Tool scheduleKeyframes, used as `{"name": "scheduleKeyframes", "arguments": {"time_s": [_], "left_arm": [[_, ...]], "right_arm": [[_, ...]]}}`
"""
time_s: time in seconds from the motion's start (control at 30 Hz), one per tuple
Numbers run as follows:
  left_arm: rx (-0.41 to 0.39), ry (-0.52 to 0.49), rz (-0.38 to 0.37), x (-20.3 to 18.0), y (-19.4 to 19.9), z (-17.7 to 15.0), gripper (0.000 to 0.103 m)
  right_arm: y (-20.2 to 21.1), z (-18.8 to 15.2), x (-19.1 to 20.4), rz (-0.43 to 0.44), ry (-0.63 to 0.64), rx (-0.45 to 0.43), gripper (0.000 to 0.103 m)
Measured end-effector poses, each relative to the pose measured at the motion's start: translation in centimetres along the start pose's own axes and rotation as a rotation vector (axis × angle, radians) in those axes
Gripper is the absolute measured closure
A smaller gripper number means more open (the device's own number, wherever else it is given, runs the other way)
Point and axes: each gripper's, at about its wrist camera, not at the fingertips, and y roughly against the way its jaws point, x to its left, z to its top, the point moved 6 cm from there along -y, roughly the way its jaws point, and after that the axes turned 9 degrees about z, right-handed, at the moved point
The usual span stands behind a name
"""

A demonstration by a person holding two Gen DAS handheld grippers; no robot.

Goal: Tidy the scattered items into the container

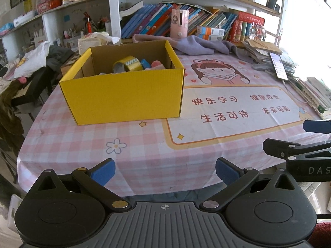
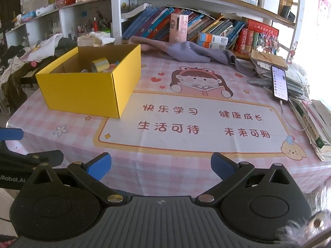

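A yellow cardboard box [image 1: 124, 97] stands on the pink checked tablecloth [image 1: 144, 155]; it also shows in the right wrist view [image 2: 82, 91]. Inside lie a roll of yellow tape [image 1: 129, 64], a blue item [image 1: 145, 63] and a pink item [image 1: 157, 64]; the tape shows in the right wrist view [image 2: 100, 64] too. My left gripper [image 1: 164, 170] is open and empty, held near the table's front edge, well short of the box. My right gripper [image 2: 161, 166] is open and empty, also at the front edge, to the right of the left one.
A lit phone [image 2: 279, 83] leans on stacked books [image 2: 316, 124] at the right edge with a cable. A purple cloth [image 2: 186, 50] and a pink device [image 2: 179, 28] lie at the back before a bookshelf. Clothes [image 1: 35, 62] pile up left of the table.
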Motion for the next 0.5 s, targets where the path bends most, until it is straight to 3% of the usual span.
{"name": "scheduleKeyframes", "arguments": {"time_s": [0.5], "left_arm": [[-0.007, 0.006, -0.012, -0.44, -0.02, 0.04, 0.000]], "right_arm": [[-0.28, -0.05, -0.44, 0.006, -0.005, 0.010, 0.000]]}}
